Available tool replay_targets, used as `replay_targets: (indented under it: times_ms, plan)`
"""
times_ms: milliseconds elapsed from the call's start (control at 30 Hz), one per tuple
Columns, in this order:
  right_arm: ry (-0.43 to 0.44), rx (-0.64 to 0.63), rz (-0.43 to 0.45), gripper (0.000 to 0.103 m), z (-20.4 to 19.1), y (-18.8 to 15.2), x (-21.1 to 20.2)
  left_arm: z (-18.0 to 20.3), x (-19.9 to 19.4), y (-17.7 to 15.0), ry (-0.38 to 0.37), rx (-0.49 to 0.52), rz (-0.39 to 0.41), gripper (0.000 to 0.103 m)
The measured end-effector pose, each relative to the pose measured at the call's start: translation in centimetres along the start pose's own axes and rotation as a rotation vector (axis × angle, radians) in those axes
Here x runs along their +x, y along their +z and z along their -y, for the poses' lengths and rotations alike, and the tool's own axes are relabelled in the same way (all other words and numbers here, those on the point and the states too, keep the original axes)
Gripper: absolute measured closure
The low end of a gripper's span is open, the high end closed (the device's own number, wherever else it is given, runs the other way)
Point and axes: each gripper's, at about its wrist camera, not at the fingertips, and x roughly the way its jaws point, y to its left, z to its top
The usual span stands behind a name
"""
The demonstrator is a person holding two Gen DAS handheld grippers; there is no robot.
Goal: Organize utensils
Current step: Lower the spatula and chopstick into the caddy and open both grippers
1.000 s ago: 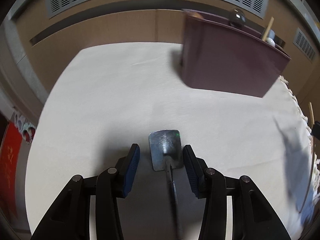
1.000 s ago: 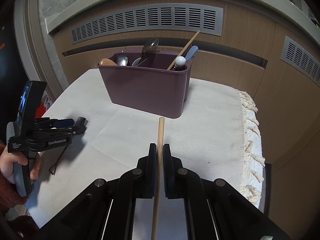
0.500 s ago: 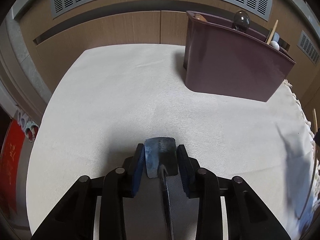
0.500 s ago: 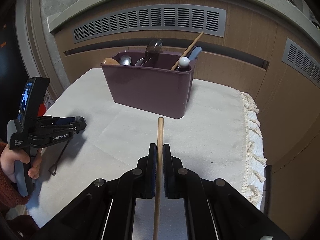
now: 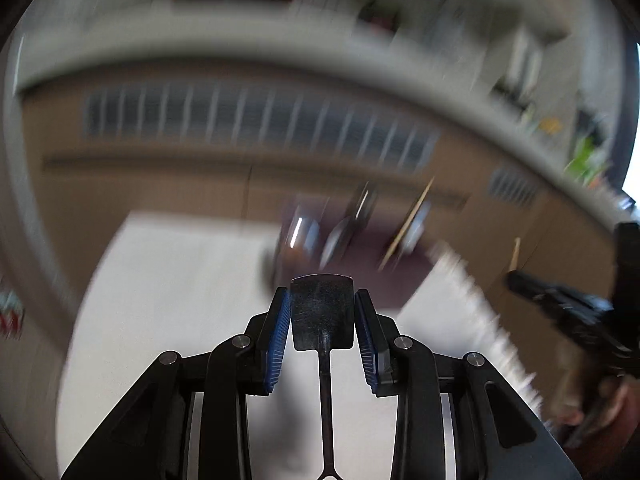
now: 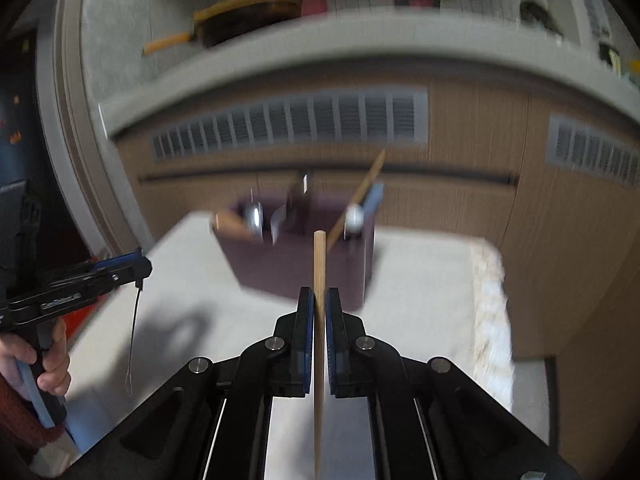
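Right wrist view shows the cream tablecloth (image 6: 420,280), matte and softly creased with a fringed edge, spread under a plum plastic caddy (image 6: 296,268) near the far side, its smooth walls already crowded with spoons, a wooden stick and a white-knobbed handle. The right gripper (image 6: 316,312) has its blue ribbed pads pressed tight on a round, pale wooden chopstick (image 6: 318,280), which juts straight forward toward the caddy. Off to the side, the left gripper (image 6: 136,266) is lifted above the cloth with a thin dark handle dangling beneath it.

In the left wrist view that gripper (image 5: 322,316) is clamped across the flat blade of a small steel spatula (image 5: 322,312), scuffed grey metal, squared at the tip, with a slim stem running back between the fingers. The caddy (image 5: 360,256) lies ahead, blurred.

Both utensils look bound for the caddy. I would say the spatula wants tipping handle-down over an open compartment before release, since its hanging stem could snag the rim. The chopstick should go in beside the other stick, lowered steeply so it does not skate off the smooth wall.
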Motion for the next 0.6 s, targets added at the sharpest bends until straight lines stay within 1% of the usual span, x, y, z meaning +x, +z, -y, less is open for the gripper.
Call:
replay_targets:
  times_ms: [33, 100, 133, 200, 267, 333, 400, 500, 567, 600]
  plan:
    - [-0.004, -0.004, 0.044, 0.098, -0.1, 1.5, -0.6, 0.4, -0.7, 2.2, -0.027, 0.008, 0.053, 0.07]
    - [-0.017, -0.024, 0.148, 0.098, -0.4, 5.5, -1.8, 0.8, -1.5, 6.7, -0.098, -0.004, 0.163, 0.07]
    - [-0.022, -0.033, 0.181, 0.098, -0.5, 7.0, -2.0, 1.0, -1.5, 8.4, -0.123, -0.006, 0.206, 0.07]
    - [-0.036, -0.046, 0.252, 0.098, -0.8, 10.1, -2.2, 1.3, -1.2, 10.7, -0.133, 0.011, 0.284, 0.07]
    - [-0.04, -0.057, 0.288, 0.098, -1.1, 12.0, -1.8, 1.4, -0.1, 12.3, -0.147, 0.018, 0.354, 0.07]
    - [-0.042, -0.065, 0.302, 0.098, -1.2, 13.4, -1.1, 1.2, 1.3, 12.9, -0.159, -0.004, 0.379, 0.07]
    - [-0.04, -0.069, 0.289, 0.098, -1.0, 14.2, -0.1, 1.0, 3.6, 13.3, -0.162, -0.022, 0.364, 0.07]
    - [-0.025, -0.081, 0.238, 0.098, -0.8, 14.1, 1.1, -0.1, 6.1, 12.7, -0.158, -0.048, 0.304, 0.07]
    - [0.014, -0.094, 0.112, 0.097, -0.3, 13.0, 2.5, -0.7, 7.5, 11.7, -0.157, -0.059, 0.252, 0.07]
    - [0.033, -0.091, 0.014, 0.096, 0.1, 11.6, 3.6, -0.8, 7.6, 11.0, -0.162, -0.058, 0.234, 0.07]
